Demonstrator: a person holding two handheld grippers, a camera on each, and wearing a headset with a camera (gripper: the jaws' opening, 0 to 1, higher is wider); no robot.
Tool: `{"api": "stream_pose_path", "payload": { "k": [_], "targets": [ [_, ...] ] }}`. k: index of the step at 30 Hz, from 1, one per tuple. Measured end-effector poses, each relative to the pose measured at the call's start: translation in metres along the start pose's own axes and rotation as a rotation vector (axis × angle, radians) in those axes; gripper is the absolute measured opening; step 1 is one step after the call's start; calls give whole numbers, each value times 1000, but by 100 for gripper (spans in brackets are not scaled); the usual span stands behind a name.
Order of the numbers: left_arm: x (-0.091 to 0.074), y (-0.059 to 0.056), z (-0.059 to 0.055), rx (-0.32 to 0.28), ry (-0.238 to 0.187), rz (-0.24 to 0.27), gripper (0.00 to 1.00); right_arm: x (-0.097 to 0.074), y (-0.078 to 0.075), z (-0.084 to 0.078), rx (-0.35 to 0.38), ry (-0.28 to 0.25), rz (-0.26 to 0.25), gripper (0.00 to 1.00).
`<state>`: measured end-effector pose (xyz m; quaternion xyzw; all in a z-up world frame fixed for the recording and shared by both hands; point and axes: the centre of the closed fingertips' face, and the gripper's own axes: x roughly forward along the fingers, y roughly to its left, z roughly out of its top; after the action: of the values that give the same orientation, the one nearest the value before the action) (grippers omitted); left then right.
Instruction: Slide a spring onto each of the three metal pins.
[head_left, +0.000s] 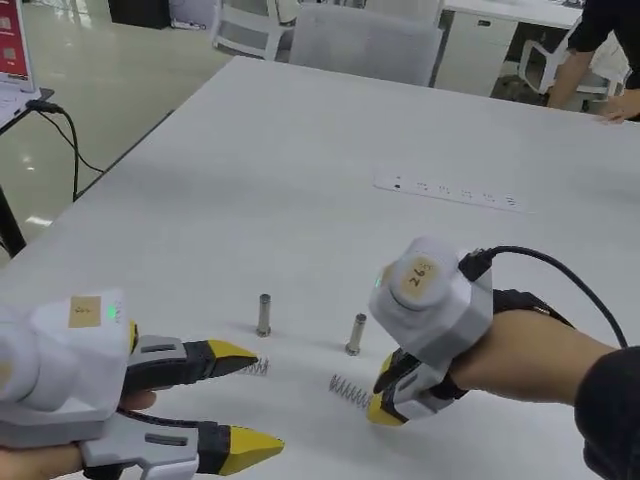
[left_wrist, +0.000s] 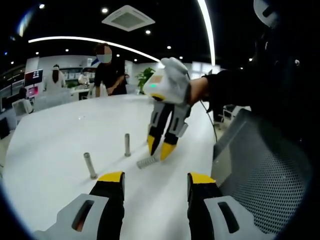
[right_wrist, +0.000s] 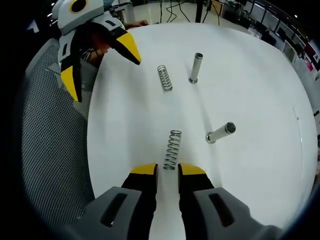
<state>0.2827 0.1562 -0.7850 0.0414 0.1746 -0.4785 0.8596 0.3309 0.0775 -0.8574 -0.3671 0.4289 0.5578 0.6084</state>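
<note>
An open-plan office: a long white table (head_left: 300, 150) with a power strip (head_left: 452, 191) on it; office chairs (head_left: 365, 42) beyond it; a ceiling vent (left_wrist: 128, 18) and strip lights (left_wrist: 207, 30) overhead; a person (left_wrist: 111, 72) standing among desks behind.

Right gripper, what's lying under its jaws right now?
A spring lies flat on the white table, its near end between the slightly open jaws of the right gripper. In the head view the gripper covers that end.
</note>
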Motion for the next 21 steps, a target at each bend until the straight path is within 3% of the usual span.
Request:
{"api": "stream_pose_path", "payload": {
  "k": [16,21],
  "targets": [
    [0,1,-1,-3,2,3,44,9,-3,-1,-12,17,-19,9],
    [1,1,-2,1,10,-2,44,6,0,3,-16,-1,-9,8]
  ]
}}
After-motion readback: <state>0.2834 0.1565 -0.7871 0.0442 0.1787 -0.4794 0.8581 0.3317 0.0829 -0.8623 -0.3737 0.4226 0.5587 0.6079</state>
